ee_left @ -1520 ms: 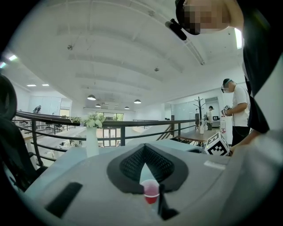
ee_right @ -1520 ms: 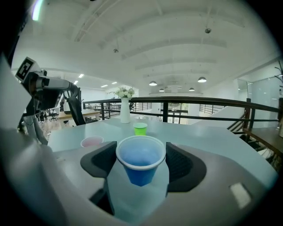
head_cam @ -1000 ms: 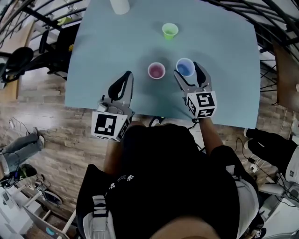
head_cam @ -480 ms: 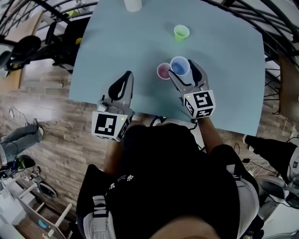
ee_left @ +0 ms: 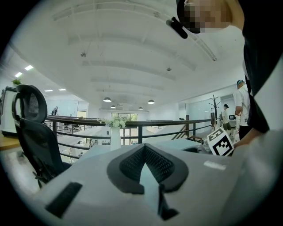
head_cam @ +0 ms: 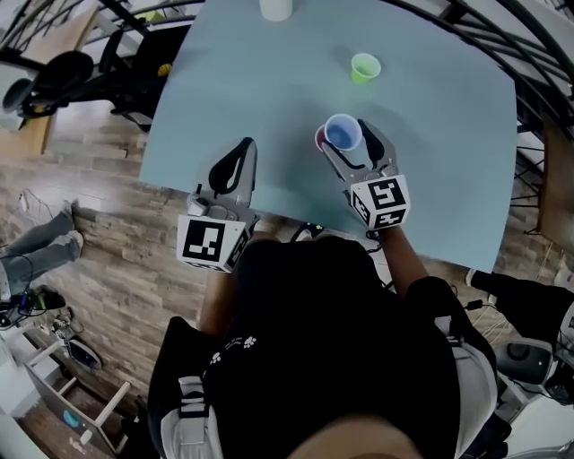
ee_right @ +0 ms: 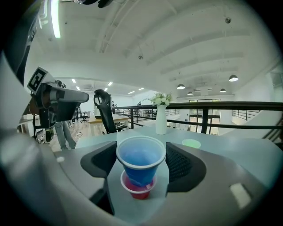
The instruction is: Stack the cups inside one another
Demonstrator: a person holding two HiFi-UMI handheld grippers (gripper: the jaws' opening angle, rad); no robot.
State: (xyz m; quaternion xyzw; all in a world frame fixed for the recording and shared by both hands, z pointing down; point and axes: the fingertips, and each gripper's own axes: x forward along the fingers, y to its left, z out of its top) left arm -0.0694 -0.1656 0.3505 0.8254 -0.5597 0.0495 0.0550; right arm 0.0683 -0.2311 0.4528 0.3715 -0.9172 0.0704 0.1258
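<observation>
My right gripper (head_cam: 346, 140) is shut on the blue cup (head_cam: 343, 133), its pads against the rim on both sides. In the right gripper view the blue cup (ee_right: 140, 162) hangs upright, its base dipping into the pink cup (ee_right: 139, 190) on the table. From the head view only a sliver of the pink cup (head_cam: 319, 139) shows at the blue cup's left. The green cup (head_cam: 365, 67) stands alone farther back. My left gripper (head_cam: 237, 158) is shut with nothing in it, near the table's front edge; its pads (ee_left: 155, 164) meet at the tips.
The pale blue table (head_cam: 251, 99) carries a white vase (head_cam: 275, 9) at its far edge. A black office chair (head_cam: 63, 76) stands left of the table, and a railing runs behind it. The wood floor lies below the front edge.
My right gripper has carried the blue cup leftward until it sits over the pink cup, which is now mostly hidden. The left gripper has kept its place at the front edge.
</observation>
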